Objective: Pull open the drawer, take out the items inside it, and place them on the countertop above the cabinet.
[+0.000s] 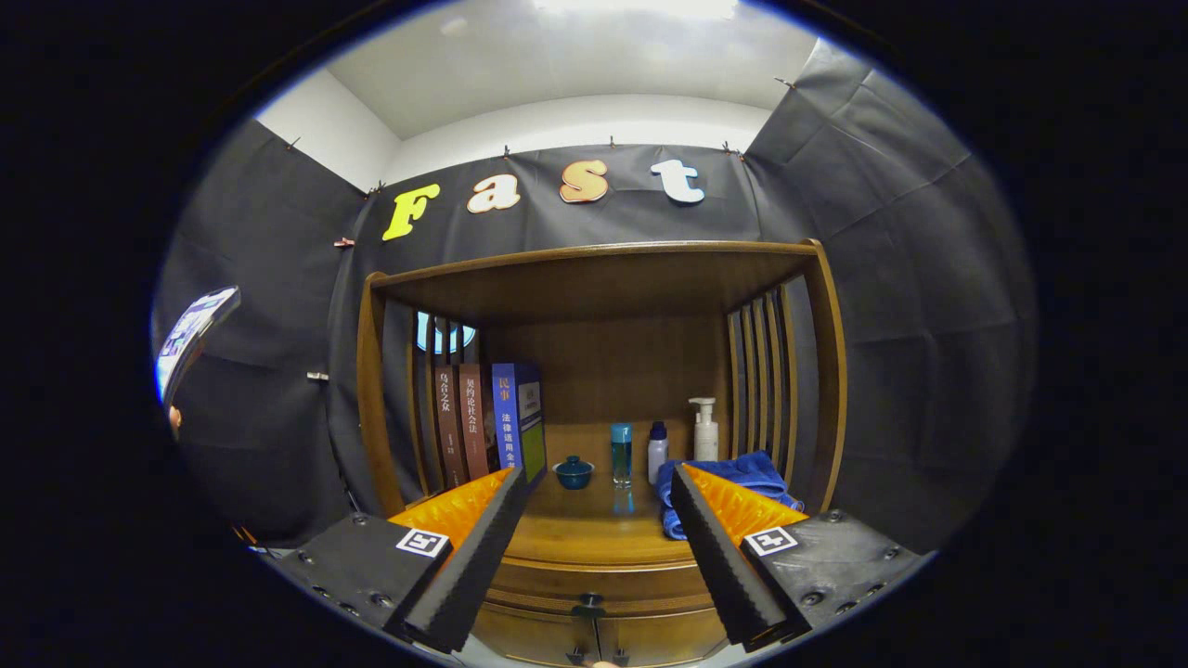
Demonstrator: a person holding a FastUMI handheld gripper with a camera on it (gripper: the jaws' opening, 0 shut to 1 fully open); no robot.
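**Gripper poised above closed drawer**

The wooden cabinet [594, 371] stands ahead, its countertop [594, 533] carrying books [487, 417], a blue towel [742, 478], three bottles [657, 450] and a small blue bowl [574, 471]. The gripper [594, 492] hangs wide open, holding nothing. Between its fingers, below, sits the closed drawer [594, 603] with a dark knob [588, 610].

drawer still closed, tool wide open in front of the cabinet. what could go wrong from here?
1. The tool is open and the drawer knob is small and dark, low between the fingers; a slightly off close could slip off it.
2. The countertop already carries a blue towel, bottles and a small blue lidded bowl; items set down later could knock them over.
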